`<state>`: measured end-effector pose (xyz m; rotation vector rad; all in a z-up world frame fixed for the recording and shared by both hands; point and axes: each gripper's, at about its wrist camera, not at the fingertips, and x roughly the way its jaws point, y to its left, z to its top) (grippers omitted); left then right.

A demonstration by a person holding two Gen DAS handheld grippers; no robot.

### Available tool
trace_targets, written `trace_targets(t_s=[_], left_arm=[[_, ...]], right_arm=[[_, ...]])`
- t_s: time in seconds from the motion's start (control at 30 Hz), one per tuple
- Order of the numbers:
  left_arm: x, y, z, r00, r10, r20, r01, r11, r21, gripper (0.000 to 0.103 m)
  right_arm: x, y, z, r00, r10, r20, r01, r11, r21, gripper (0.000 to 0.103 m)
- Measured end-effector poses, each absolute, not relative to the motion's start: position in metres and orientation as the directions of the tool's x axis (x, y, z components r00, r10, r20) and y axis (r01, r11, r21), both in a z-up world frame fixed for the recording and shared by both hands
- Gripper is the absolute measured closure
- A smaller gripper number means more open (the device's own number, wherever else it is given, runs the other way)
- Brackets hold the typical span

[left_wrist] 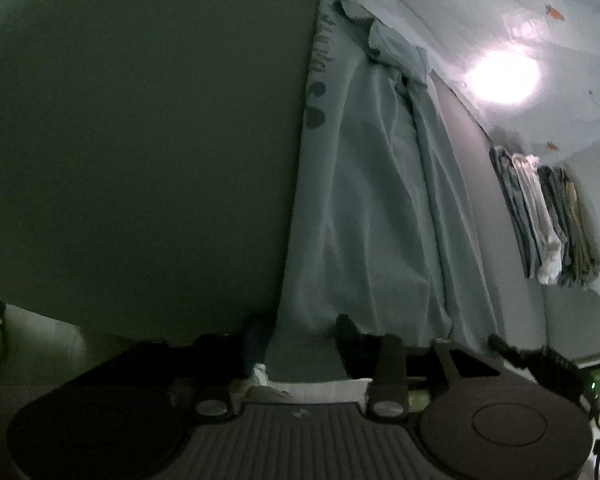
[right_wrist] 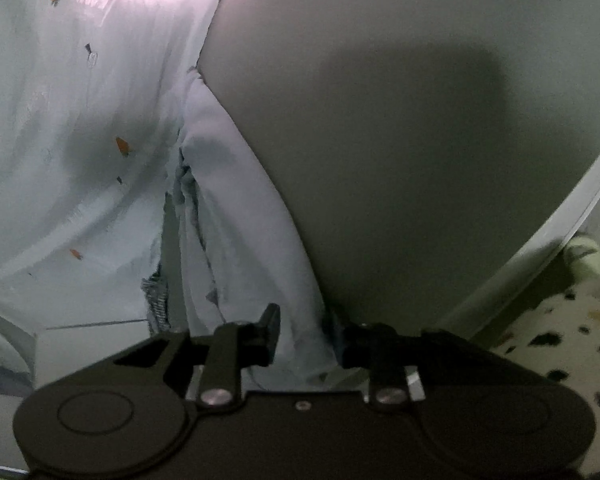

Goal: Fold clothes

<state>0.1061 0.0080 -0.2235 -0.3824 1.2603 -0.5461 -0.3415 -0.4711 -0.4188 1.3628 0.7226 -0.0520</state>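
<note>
A pale blue-white shirt with small orange carrot prints lies on a grey table. In the left wrist view my left gripper [left_wrist: 300, 338] has a fold of the shirt [left_wrist: 372, 208] between its two dark fingers and is shut on it. In the right wrist view my right gripper [right_wrist: 306, 330] is shut on another edge of the same shirt [right_wrist: 236, 240], with cloth bunched between the fingers. The shirt's body with the carrots [right_wrist: 80, 140] spreads to the left. A bright light glare sits on the cloth in both views.
The grey table top [left_wrist: 140, 140] fills the left of the left wrist view and also the right of the right wrist view [right_wrist: 400, 140]. A stack of folded clothes [left_wrist: 548, 220] lies at the right. A white cloth with black spots [right_wrist: 572, 344] is beyond the table edge.
</note>
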Motion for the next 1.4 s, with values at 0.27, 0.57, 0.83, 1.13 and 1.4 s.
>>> trace_targets(t_s=[0.27,0.57,0.83,1.13,1.4], left_arm=[[0.111,0.007,-0.246,0.093,-0.618,-0.781,0.137,0.784,-0.605,0.058],[0.114,0.023,-0.235,0.051,-0.803,-0.594,0.062,0.597,-0.800,0.095],[0.138,0.019,-0.180,0.175,-0.877,-0.447,0.108,0.469,-0.877,0.095],[0.178,0.004,-0.157,0.275,-0.878,-0.392,0.099,0.432,-0.896,0.096],[0.244,-0.010,-0.163,0.345,-0.852,-0.393,0.049,0.434,-0.900,0.096]], right_arm=[[-0.351,-0.466,-0.422,0.785,0.351,-0.511,0.459,0.224,0.860,0.078],[-0.361,-0.459,-0.399,0.806,0.349,-0.479,0.426,0.222,0.877,0.095],[-0.353,-0.467,-0.368,0.911,0.335,-0.241,0.236,0.058,0.970,0.095],[-0.316,-0.495,-0.352,0.942,0.291,-0.164,0.169,0.009,0.986,0.095],[-0.236,-0.539,-0.345,0.922,0.334,-0.195,0.187,0.057,0.981,0.095]])
